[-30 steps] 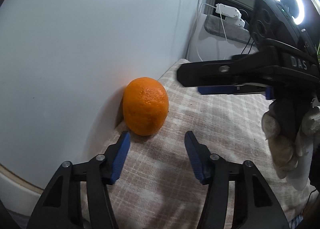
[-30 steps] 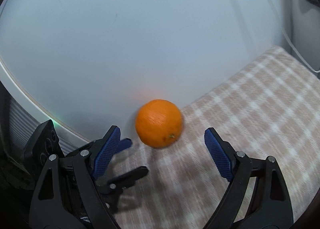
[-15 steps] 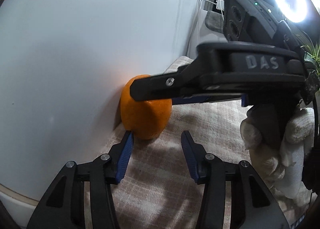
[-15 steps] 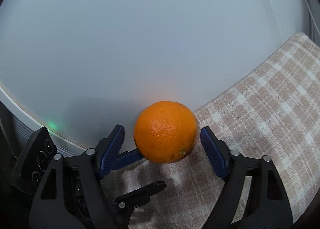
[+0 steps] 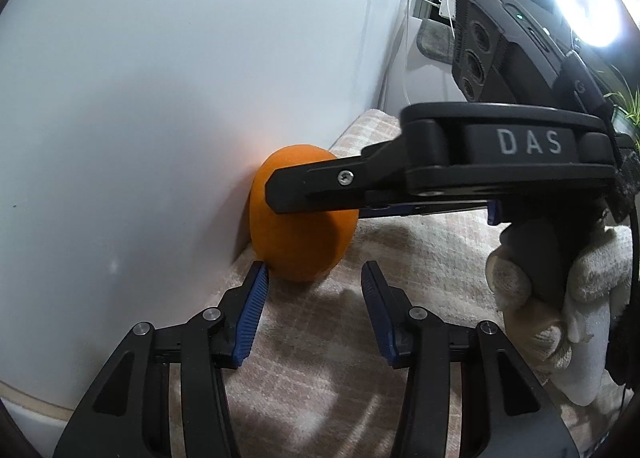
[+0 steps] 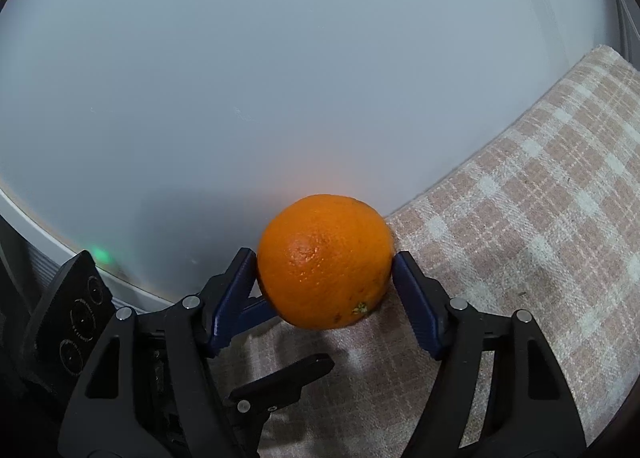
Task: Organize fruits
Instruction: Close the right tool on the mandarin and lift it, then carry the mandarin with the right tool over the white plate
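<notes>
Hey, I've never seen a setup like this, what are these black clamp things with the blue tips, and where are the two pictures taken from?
There is no robot here: a person holds a hand-operated two-finger gripper in each hand, and each gripper carries a wide-angle camera looking along its fingers. One picture comes from the left gripper, the other from the right gripper. The blue strips are the grip pads on the fingers.

An orange sits on a pink checked cloth right by a white wall. The right gripper's pads sit against both sides of the orange, apparently gripping it. In the left view you see that gripper from the side, held by a gloved hand. The left gripper is open, holding nothing, just short of the orange.
</notes>
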Demonstrator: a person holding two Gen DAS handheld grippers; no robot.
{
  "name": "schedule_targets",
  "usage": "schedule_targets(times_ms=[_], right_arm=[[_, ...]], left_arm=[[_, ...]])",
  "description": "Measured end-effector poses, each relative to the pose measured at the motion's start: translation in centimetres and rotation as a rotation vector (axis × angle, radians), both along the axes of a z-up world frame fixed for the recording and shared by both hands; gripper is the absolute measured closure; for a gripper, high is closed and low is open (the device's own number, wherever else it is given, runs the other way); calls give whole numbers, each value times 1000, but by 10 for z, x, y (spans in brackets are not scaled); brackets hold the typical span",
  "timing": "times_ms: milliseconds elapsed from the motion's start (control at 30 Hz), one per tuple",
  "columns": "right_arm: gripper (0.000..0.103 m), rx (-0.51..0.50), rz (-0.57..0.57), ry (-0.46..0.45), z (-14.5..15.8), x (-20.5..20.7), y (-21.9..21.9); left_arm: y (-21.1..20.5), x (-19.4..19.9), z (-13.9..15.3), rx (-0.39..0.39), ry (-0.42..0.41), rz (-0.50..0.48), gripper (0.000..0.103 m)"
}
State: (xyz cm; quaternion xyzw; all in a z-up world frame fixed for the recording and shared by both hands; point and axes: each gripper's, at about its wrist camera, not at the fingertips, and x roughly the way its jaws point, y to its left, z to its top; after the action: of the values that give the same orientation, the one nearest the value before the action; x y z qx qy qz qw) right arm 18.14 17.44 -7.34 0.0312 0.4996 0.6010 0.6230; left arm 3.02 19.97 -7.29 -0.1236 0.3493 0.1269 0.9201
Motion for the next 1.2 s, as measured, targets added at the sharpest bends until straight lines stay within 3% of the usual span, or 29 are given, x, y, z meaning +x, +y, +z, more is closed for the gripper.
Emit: schedule_targets(times_ms=[267, 700, 967, 1200], right_arm=[[31, 6, -30, -17, 2, -8, -18], [32, 35, -124, -35, 14, -14, -74], [32, 53, -209, -67, 32, -16, -131], [32, 68, -313, -83, 70, -6, -195]], left_arm=[[-1, 2, 4, 0, -4, -7, 65], [-54, 11, 31, 36, -37, -107, 67], [-88, 21, 47, 54, -69, -197, 67], [-128, 22, 61, 67, -91, -300, 67]])
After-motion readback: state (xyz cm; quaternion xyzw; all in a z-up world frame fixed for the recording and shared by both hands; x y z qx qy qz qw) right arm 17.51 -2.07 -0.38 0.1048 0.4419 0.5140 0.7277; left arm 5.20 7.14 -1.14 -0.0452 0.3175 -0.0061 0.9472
